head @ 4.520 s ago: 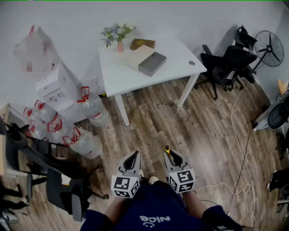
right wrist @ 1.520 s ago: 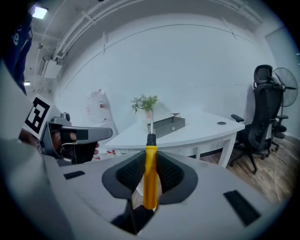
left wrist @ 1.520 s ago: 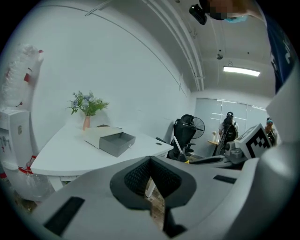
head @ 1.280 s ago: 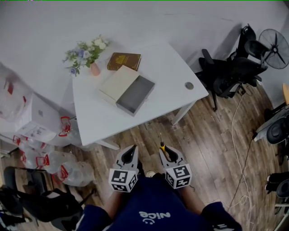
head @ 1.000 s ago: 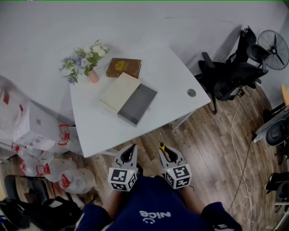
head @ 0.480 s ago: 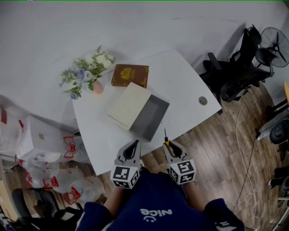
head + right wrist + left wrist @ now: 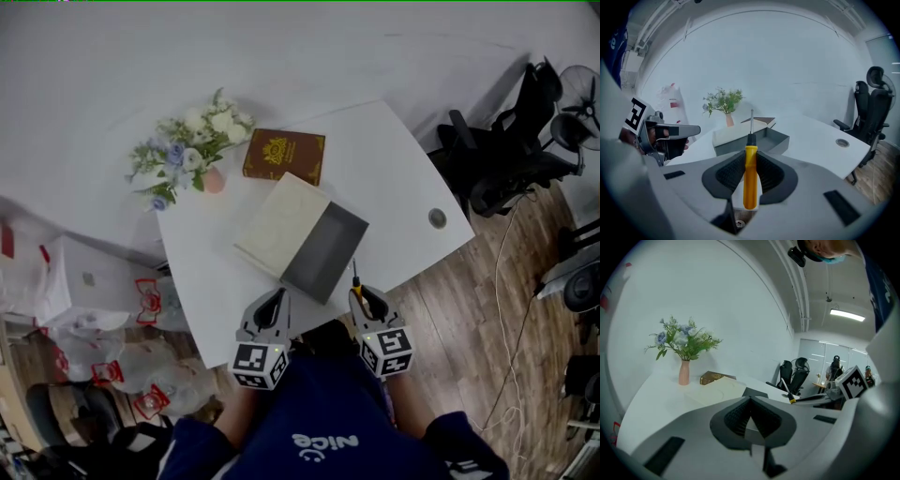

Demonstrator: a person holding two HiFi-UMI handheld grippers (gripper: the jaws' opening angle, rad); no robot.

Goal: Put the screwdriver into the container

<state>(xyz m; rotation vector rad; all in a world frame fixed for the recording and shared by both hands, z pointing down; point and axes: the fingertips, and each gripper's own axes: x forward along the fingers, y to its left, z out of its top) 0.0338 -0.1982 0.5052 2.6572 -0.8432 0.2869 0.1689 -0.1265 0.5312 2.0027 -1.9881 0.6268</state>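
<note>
While both claws hang at the near edge of the white table (image 7: 394, 178), the leftmost item on it is a pink vase (image 7: 214, 180) holding white and blue flowers (image 7: 192, 141). A brown book (image 7: 284, 155) lies flat to the right of the vase. Nearer the person, a cream lid (image 7: 281, 223) lies touching the gray container (image 7: 325, 253). The container is open-topped and its inside looks plain gray. The left claw (image 7: 273, 307) is just beside the container's near corner, jaws closed together on nothing. The right claw (image 7: 367, 298) grips the screwdriver (image 7: 356, 281) by its yellow handle. The shaft points forward with its tip just beside the container's right edge, outside it. Black office chairs (image 7: 506, 159) stand on the wood floor at far right.
</note>
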